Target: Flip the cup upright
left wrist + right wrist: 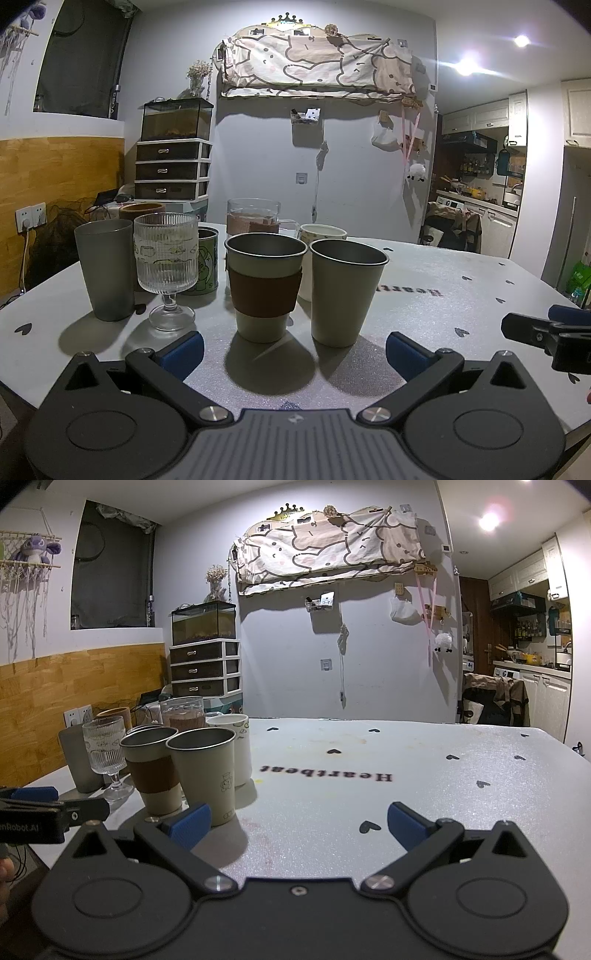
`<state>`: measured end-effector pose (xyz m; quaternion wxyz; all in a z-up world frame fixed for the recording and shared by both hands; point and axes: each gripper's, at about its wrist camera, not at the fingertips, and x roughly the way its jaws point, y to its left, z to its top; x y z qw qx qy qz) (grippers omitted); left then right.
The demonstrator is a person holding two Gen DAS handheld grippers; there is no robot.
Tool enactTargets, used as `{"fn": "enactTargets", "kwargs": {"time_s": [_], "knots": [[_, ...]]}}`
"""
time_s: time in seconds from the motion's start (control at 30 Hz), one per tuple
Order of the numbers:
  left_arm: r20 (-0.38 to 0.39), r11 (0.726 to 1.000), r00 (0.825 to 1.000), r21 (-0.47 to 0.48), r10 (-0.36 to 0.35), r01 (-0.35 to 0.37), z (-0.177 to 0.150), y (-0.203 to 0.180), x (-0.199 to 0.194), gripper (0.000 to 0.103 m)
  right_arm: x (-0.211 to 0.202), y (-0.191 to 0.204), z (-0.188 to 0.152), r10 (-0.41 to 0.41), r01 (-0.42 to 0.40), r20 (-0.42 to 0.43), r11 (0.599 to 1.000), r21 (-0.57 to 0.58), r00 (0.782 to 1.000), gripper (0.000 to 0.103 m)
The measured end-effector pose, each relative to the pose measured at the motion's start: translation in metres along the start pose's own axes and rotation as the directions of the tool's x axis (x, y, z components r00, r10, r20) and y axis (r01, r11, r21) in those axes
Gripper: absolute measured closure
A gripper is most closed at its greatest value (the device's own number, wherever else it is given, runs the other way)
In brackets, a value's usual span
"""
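Several cups stand upright in a cluster on the grey table. Nearest me are a plain beige cup and a beige cup with a brown sleeve. The two also show in the right wrist view, the plain cup and the sleeved cup. My left gripper is open and empty, just in front of these two cups. My right gripper is open and empty, with the plain cup just beyond its left fingertip. The right gripper also shows at the right edge of the left wrist view.
Behind stand a grey tumbler, a ribbed stemmed glass, a green tin, a glass mug, a white mug and a brown cup. The table bears the word Heartbeat and small hearts. A drawer unit stands beyond.
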<state>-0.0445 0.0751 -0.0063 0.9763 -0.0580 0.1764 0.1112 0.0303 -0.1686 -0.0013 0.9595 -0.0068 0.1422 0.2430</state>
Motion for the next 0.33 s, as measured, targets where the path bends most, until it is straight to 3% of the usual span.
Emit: {"fn": "enactTargets", "kwargs": {"time_s": [0.33], "knots": [[-0.001, 1.000, 1.000, 0.000, 0.001, -0.001, 0.0000, 0.0003, -0.0005, 0.000, -0.0002, -0.0003, 0.0000, -0.001, 0.001, 0.000, 1.000, 0.000, 1.000, 0.000]]}}
